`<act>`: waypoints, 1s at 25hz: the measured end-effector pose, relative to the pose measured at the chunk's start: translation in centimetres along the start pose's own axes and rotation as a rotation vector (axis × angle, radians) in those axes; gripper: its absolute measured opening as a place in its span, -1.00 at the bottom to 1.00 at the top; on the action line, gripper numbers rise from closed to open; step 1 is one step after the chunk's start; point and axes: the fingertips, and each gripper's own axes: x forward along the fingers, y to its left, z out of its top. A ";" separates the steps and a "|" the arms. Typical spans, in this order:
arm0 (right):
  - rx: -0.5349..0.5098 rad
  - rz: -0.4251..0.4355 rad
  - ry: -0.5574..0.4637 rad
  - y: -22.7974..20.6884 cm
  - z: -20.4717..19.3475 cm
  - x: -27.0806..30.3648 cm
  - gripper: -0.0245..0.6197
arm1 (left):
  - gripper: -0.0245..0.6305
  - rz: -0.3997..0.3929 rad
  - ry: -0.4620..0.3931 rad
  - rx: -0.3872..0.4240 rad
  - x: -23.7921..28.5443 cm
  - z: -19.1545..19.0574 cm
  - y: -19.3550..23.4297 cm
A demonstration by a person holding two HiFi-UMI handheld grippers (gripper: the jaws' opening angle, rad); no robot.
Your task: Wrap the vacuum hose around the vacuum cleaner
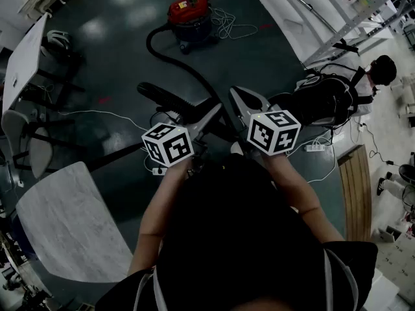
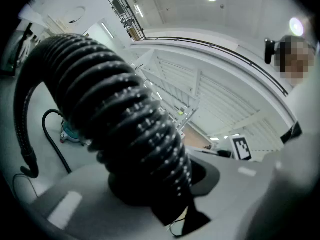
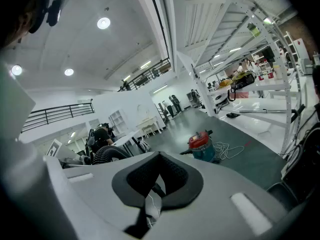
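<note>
Dark, glossy floor [image 1: 117, 37] fills most of the head view. A pale round table [image 1: 71, 225] sits at lower left, and a seated person [image 1: 337, 99] in dark clothes is at the right edge. A metal rack [image 1: 363, 5] crosses the upper right corner; the items on its shelves are too small to identify. The vacuum cleaner [image 1: 190, 17] stands upright at upper centre of the frame, well apart from both tools. It has a red lid on a blue-green drum, the lid is on, and the contents are not visible. A loose white cord [image 1: 228, 23] lies coiled on the floor just right of it. The hose [image 2: 125, 119] is black, ribbed and thick. In the head view it leaves the cleaner's left side, loops down, and runs diagonally toward frame centre. None of it is wound round the drum. The left gripper [image 2: 160, 191] is clamped on the hose near its free end, and the ribs fill the centre of that gripper's view. The right gripper [image 3: 156, 184] is at centre right in the head view. Its jaws are pressed together with nothing between the dark pads.
</note>
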 end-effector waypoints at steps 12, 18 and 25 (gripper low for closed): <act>0.034 0.015 0.016 -0.5 -0.5 0.1 -0.94 | -0.50 -0.011 0.019 -0.005 0.6 -0.5 -0.2; 0.013 0.026 0.043 -0.6 -1.1 0.1 -0.94 | -0.50 -0.004 0.032 0.007 0.6 -0.5 -0.2; -0.027 0.044 0.049 -0.8 -0.3 0.6 -0.94 | -0.50 -0.033 0.064 0.028 0.6 0.1 -0.4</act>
